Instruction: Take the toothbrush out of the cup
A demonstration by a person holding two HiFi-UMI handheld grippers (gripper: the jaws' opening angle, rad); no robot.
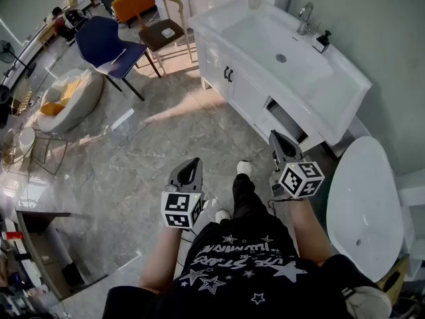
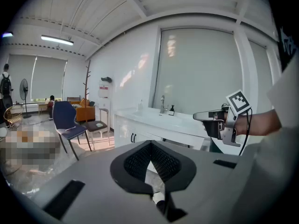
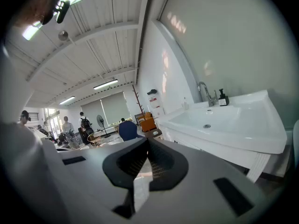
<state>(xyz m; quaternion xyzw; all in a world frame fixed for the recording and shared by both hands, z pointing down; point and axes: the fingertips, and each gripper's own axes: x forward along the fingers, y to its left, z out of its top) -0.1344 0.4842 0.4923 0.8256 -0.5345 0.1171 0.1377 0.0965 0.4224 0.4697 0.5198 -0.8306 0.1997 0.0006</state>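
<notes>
A small clear cup (image 1: 255,0) stands on the far left corner of the white sink vanity (image 1: 342,95); whether a toothbrush is in it is too small to tell. The same cup (image 3: 185,105) shows faintly in the right gripper view, left of the faucet (image 3: 203,93). My left gripper (image 1: 192,162) and right gripper (image 1: 274,135) are held at waist height over the floor, well short of the vanity. Both are shut and empty, left jaws (image 2: 150,143) and right jaws (image 3: 148,139) with tips together. The left gripper view also catches the right gripper (image 2: 202,117), pointing toward the sink.
A faucet (image 1: 305,13) and a dark soap bottle (image 1: 322,41) sit behind the basin. A white toilet (image 1: 365,205) stands to the right. A blue chair (image 1: 105,42) and a brown stool (image 1: 163,32) stand left of the vanity on the marble floor.
</notes>
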